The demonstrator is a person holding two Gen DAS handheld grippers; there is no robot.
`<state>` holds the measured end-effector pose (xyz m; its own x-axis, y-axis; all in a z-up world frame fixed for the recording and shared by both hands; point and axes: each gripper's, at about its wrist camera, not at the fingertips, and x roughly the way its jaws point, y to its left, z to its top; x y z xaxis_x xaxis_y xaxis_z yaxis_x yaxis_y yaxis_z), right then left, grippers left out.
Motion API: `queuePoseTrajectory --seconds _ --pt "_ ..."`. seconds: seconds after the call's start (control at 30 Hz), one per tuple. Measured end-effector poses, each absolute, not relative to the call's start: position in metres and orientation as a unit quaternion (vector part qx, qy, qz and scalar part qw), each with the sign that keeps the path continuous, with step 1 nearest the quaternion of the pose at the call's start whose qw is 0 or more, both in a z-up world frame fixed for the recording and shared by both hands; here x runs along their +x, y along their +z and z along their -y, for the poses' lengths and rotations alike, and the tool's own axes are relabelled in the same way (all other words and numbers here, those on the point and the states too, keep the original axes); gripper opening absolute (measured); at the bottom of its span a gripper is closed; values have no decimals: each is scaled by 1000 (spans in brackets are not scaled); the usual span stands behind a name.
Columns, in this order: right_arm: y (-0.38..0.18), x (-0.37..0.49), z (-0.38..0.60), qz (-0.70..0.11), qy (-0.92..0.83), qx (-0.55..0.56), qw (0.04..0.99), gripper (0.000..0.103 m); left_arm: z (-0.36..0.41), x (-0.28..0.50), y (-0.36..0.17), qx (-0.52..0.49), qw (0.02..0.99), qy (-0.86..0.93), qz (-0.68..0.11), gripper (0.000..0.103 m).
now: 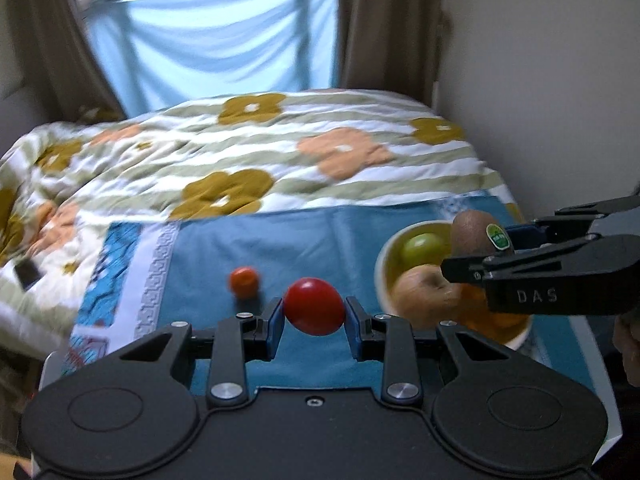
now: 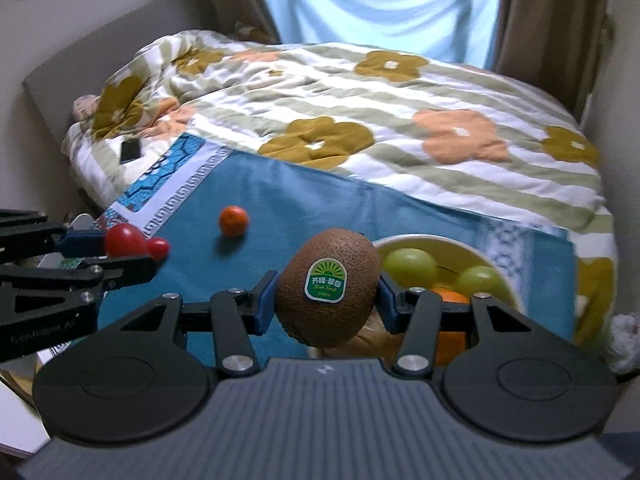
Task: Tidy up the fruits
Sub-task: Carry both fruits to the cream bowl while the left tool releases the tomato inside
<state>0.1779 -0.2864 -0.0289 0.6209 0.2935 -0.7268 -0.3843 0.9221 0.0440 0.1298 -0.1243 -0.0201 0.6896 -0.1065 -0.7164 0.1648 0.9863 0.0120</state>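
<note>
The left claw (image 1: pixel 314 312) is closed on a red tomato (image 1: pixel 314 306), its blue pads pressing on both sides of the fruit. The right claw (image 2: pixel 326 298) is closed on a brown kiwi (image 2: pixel 328 286) with a green sticker facing the camera; its jaws stand wider, matching the larger fruit. Both fruits are held clear of the blue cloth (image 1: pixel 224 248) that covers the surface.

The cream bowl (image 1: pixel 382 256) sits at the right side of the cloth and already contains green fruits, an apple (image 1: pixel 420 294) and an orange fruit. One small orange (image 1: pixel 244 280) lies loose on the cloth, apart from the bowl.

Risks, as judged from this position:
- The tomato is smooth and round. A light grip may let it slip; a hard grip may bruise or split it.
- The kiwi projects beyond the pads. A quick swing may rotate it out of the grip.
- The bowl is nearly full. A fruit released on top may roll off onto the cloth or the bed.
- Both claws work near the bowl, so they may collide.

View differences: the right wrist view shows a second small tomato (image 2: pixel 159 247) behind the left claw and a dark phone-like object (image 2: pixel 130 151) on the quilt. The left wrist view shows the apple, which the kiwi mostly hides in the other view.
</note>
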Motion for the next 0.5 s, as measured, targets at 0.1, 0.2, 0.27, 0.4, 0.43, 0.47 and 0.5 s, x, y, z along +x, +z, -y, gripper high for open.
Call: queuePoseTrajectory --seconds 0.1,0.2,0.27,0.4,0.43,0.47,0.5 --pt "-27 177 307 -391 172 -52 903 65 143 138 -18 44 920 -91 -379 35" --pt "-28 175 328 -389 157 -47 906 65 162 147 -17 50 920 -106 -373 35" --pt "-29 176 341 -389 147 -43 909 65 174 155 -18 55 920 -115 -371 35" --pt "-34 182 363 -389 130 -36 911 65 197 173 -22 68 918 -130 -368 35" --pt "-36 184 368 -389 128 -34 912 65 204 178 -23 71 917 -134 -368 35" --pt "-38 186 373 -389 125 -32 912 65 210 183 -25 73 916 -138 -369 35" --pt "-39 188 379 -389 122 -29 912 65 215 188 -28 76 915 -141 -369 35"
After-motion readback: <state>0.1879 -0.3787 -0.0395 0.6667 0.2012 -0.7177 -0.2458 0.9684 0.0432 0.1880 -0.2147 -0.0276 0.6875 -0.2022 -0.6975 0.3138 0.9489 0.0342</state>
